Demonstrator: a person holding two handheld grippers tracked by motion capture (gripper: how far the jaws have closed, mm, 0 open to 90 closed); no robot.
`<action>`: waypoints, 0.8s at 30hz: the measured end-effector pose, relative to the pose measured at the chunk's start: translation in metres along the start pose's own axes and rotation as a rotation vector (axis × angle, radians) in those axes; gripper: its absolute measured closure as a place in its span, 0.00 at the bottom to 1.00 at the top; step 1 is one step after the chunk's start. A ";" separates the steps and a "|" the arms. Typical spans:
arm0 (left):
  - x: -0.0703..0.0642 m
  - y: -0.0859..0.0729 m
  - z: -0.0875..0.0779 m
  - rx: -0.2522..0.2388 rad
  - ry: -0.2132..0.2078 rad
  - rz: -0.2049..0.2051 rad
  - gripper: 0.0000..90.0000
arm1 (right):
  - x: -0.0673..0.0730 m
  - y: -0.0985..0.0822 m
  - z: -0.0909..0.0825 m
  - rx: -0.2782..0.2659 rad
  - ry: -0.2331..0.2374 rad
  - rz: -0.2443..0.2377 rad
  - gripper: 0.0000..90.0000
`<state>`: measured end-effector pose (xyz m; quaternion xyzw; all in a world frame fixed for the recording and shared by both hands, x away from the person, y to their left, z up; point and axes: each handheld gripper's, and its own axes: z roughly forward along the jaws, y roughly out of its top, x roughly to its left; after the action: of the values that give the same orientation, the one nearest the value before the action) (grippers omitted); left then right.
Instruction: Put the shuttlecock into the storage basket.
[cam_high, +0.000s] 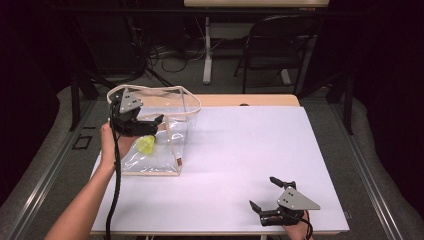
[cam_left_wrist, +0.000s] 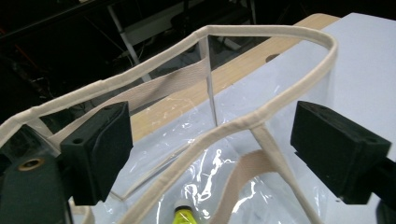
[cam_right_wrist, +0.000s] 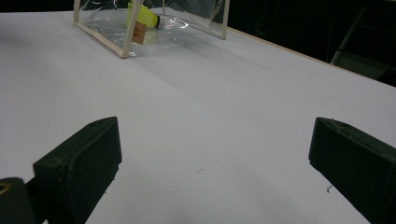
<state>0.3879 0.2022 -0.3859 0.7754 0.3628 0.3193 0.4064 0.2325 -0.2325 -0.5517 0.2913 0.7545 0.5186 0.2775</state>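
A clear bag stands on the table with a yellow shuttlecock inside; the left gripper and the right gripper both gape wide, holding nothing.

Bright overhead light on the white table, surroundings dark; glare glints off the clear bag, and near jaws look softly blurred.

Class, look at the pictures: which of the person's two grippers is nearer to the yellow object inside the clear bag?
Left. The left gripper hangs open over the clear bag, just above the yellow object. The right gripper is far across the table.
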 end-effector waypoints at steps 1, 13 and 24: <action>-0.001 -0.001 -0.001 -0.005 -0.001 0.000 0.12 | 0.000 0.000 0.000 -0.001 0.000 -0.001 0.02; -0.016 -0.021 -0.007 -0.053 -0.040 -0.011 0.03 | 0.000 0.000 -0.001 -0.004 0.003 -0.001 0.02; -0.030 -0.037 -0.014 -0.105 -0.074 -0.006 0.00 | -0.001 -0.001 -0.002 -0.010 0.001 0.003 0.02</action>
<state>0.3499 0.1985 -0.4175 0.7630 0.3327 0.3080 0.4608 0.2316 -0.2343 -0.5521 0.2910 0.7517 0.5228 0.2775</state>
